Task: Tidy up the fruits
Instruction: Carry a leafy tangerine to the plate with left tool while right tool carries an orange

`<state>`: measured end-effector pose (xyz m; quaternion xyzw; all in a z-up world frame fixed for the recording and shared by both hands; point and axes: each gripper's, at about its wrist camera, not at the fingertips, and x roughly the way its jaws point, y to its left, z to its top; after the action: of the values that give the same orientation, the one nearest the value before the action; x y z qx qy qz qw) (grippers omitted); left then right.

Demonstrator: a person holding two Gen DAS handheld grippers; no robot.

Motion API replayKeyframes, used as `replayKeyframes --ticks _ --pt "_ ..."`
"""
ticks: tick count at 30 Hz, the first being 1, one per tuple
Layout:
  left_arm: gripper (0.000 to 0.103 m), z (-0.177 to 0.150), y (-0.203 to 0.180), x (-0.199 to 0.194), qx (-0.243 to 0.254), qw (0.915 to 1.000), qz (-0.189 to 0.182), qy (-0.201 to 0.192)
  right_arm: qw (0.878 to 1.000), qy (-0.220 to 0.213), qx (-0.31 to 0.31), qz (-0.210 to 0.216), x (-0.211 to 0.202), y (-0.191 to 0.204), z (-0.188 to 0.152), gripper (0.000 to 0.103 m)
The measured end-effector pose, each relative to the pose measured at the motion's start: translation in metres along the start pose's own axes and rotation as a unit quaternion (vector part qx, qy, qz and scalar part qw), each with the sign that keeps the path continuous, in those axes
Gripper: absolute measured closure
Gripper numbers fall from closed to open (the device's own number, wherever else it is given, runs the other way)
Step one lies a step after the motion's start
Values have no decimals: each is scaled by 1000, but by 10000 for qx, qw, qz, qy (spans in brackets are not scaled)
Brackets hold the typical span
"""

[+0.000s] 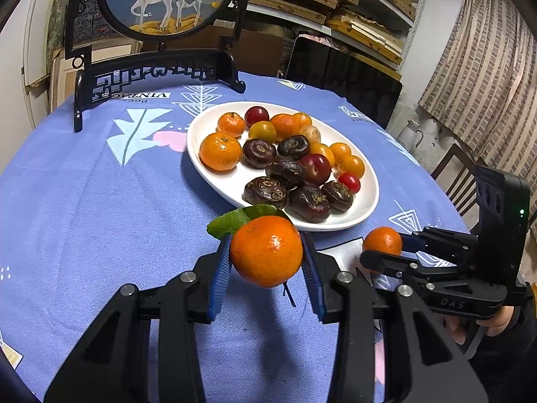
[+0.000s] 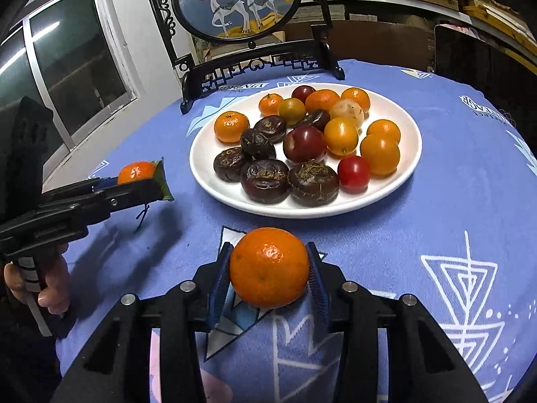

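Presently a leafy mandarin (image 1: pixel 266 250) and a plain mandarin (image 2: pixel 269 267) are clamped between fingers; either could roll off the crowded plate (image 2: pixel 402 168) if released carelessly.

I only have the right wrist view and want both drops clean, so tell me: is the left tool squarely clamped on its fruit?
Observer: Yes. The left tool has both blue pads pressed on opposite sides of the leafy mandarin.
Operator: What's that green bit?
Observer: A leaf attached at its top, on the plate side.
Operator: Anything beyond the table's right edge?
Observer: A wooden chair.
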<state>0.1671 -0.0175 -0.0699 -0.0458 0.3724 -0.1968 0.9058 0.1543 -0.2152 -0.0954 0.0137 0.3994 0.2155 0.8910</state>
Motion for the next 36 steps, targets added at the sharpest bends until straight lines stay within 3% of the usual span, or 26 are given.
replayKeyframes --ticks 25,31,36 --pt "64 0 2 -7 -59 10000 52 -46 9986 -148 493 -82 -23 -17 -9 59" --pt "64 33 -13 3 296 9994 178 55 9988 -293 314 -219 -45 -22 36 59" --pt "64 72 -10 35 273 9992 257 110 9974 -387 542 -259 -22 -46 94 59"
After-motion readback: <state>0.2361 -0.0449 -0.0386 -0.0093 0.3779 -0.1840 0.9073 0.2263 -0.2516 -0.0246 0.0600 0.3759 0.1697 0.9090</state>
